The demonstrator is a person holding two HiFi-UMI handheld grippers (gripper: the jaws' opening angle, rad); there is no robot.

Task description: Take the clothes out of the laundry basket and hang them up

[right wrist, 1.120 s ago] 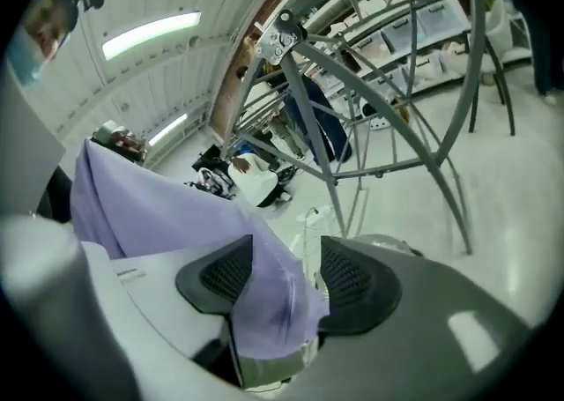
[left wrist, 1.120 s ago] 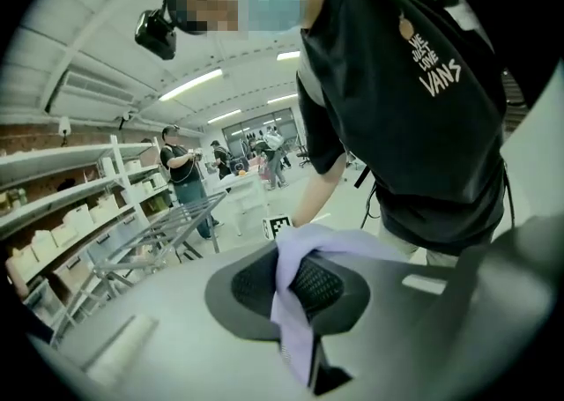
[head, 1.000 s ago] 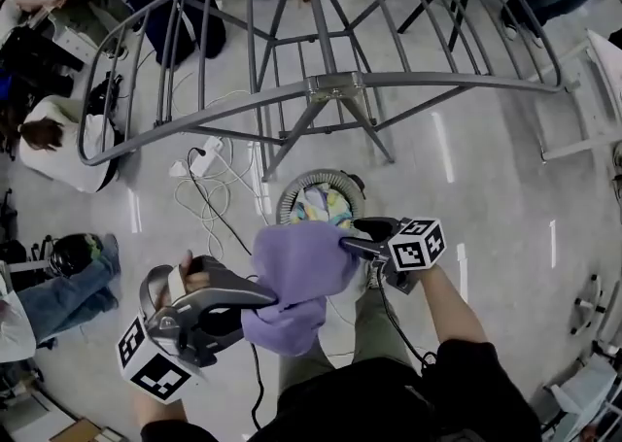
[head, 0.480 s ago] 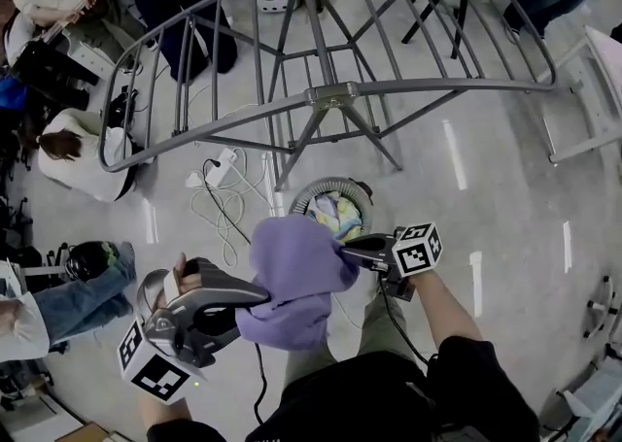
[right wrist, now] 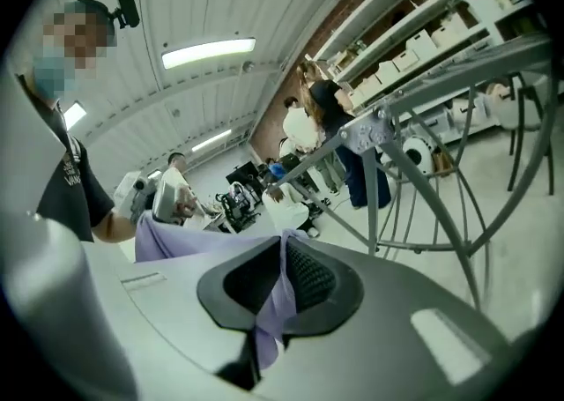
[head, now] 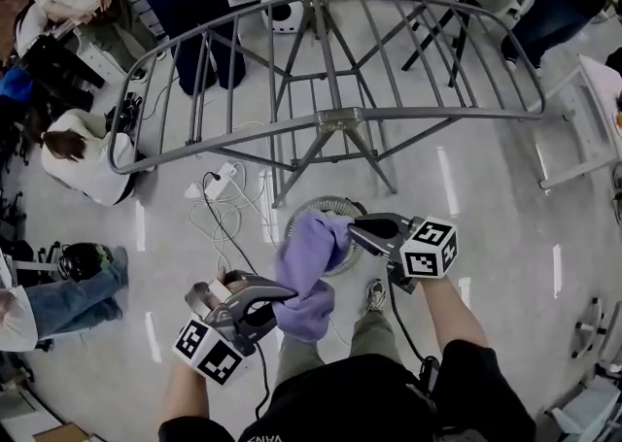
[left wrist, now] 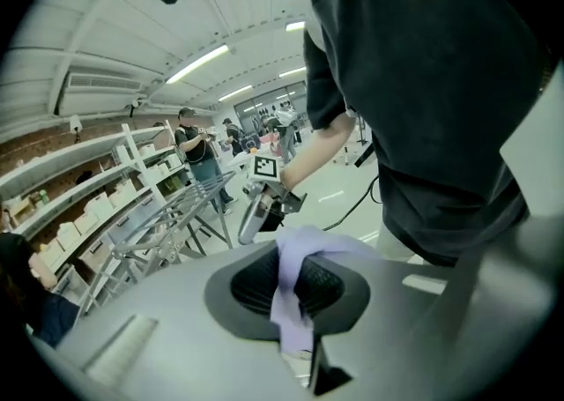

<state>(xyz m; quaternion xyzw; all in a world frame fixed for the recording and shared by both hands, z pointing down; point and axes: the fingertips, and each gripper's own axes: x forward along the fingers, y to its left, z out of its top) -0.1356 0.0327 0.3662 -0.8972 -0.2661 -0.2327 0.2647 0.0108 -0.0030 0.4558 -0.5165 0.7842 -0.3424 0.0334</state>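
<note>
Within the last second the right claw [head: 358,228] has been closed onto the upper edge of the purple garment [head: 309,273]. In the earlier pictures it stood open beside the bundle. In the right gripper view a fold of the cloth is seen pinched between its pads. The left claw [head: 285,294] is clamped on the lower part of the same garment, as before. The bundle that hung wide at the lower centre of the frame is now drawn up and stretched between the two claws, clear of the laundry basket [head: 296,209], which is mostly covered by it. Whether more clothes are left in the basket cannot be told from here.

With both edges gripped, the garment appears ready to be spread and carried to the drying rack [head: 335,119], so the hanging step is judged to be just beginning.

The rack fills the upper half of the frame, its near curved rail lying just above the basket. A strip of bare floor is left between them. A power strip and cables [head: 219,187] trail at the upper left of the basket, and seated people [head: 83,153] crowd the left edge. More open floor is offered on the right side, up to a white frame [head: 573,129] at the right edge.
</note>
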